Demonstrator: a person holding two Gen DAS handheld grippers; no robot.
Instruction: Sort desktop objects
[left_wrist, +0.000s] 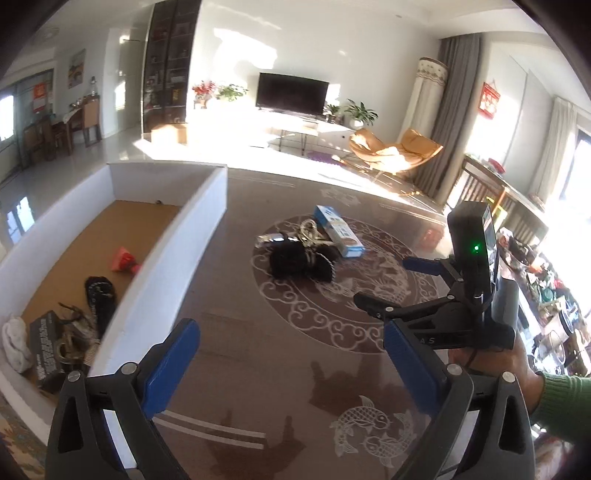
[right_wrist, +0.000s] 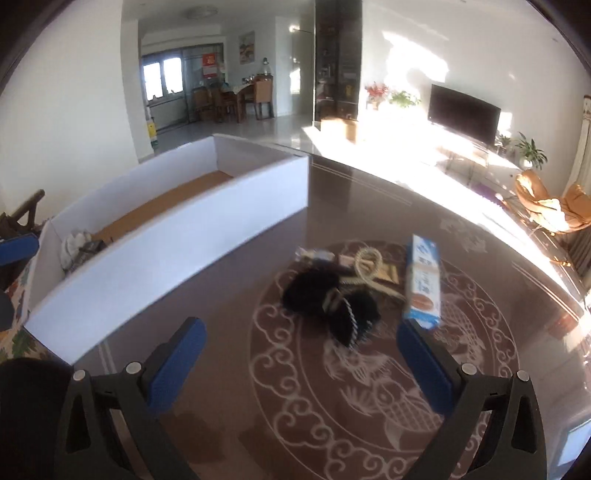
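Sunlit bench (right_wrist: 229, 332) is holding a leftover pile (right_wrist: 332, 302) at twelve o'clock, several things are lying boxed (left_wrist: 162, 258), both tongs (left_wrist: 291, 365) (right_wrist: 301, 362) gaping empty.

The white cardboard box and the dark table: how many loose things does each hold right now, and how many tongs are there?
In the white cardboard box: 5 (red cone-shaped piece, black oval brush, dark printed carton, white crumpled cloth, brownish tangled bundle)
On the dark patterned table: at least 3 distinct (blue-and-white carton, black furry pile, cream rope loop)
Tongs: 2 (left, right)
Total: 10
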